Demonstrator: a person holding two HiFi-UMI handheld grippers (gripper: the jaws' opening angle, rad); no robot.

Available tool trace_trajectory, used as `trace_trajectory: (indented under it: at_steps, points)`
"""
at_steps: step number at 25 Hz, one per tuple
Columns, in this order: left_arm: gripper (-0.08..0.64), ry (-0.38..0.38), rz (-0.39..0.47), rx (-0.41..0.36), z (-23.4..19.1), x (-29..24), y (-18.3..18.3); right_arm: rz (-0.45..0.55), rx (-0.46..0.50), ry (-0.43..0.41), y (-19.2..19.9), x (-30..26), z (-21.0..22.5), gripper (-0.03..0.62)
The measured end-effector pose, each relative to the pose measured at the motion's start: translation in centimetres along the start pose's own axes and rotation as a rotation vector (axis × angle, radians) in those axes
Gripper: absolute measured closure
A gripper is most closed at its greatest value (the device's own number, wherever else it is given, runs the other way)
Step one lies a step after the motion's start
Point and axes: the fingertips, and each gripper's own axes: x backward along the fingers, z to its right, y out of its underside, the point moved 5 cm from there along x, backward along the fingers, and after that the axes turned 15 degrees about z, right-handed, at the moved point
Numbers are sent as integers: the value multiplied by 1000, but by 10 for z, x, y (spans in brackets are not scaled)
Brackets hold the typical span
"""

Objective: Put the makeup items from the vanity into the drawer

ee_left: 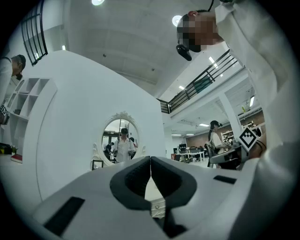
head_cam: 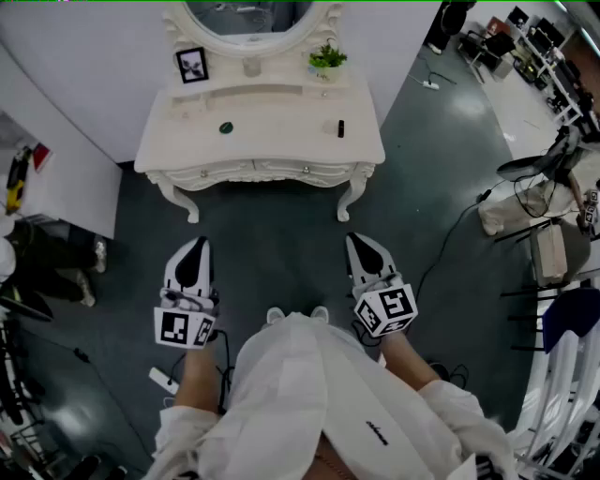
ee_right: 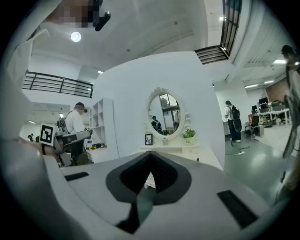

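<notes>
The person stands well back from the cream-white carved vanity table (head_cam: 281, 112) and holds both tools low in front of the body, one on each side of the white garment. The forearms reach forward from white sleeves. The white-and-black left gripper (head_cam: 195, 246) points at the vanity, roughly level. Its jaws are pressed together at the tips, with nothing between them. The matching right gripper (head_cam: 360, 242) lies parallel to it and well apart, tipped slightly down. Its jaws are also closed tip to tip and empty.

The makeup items lie on the vanity top, far from both tools. A small round dark-green compact (head_cam: 226, 127) sits left of centre and a slim black tube (head_cam: 340, 128) lies towards the right. Both are on the open surface in front of the oval mirror (head_cam: 248, 14). The drawer fronts (head_cam: 300, 170) under the top are closed.
</notes>
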Motion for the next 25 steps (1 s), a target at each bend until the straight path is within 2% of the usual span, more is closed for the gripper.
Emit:
trace_trajectory:
  at_steps: [10,14,15,17,19,22,25]
  points:
    - [531,-4,14,9,-11,4,-2,-4,3,6,2,-4,-9,575]
    - [528,23,-10,15,-14,5,2,-2,-1,13,3,-6,-14,575]
    - [508,30,-17,24,-14,4,4,-1,-1,16,2,-7,-16,574]
    - [320,34,-26,49,-16,3,6,4,-4,23,1,-8,-19,574]
    - [234,29,-36,38,-20,4,9,6,-4,27,2,-12,-24,574]
    - [180,5,-54,-6,-29,6,14,2,-1,28,7,-20,-34,574]
    - [164,-4,-52,-7,-42,10,19,1,1,26,12,-29,-44,574]
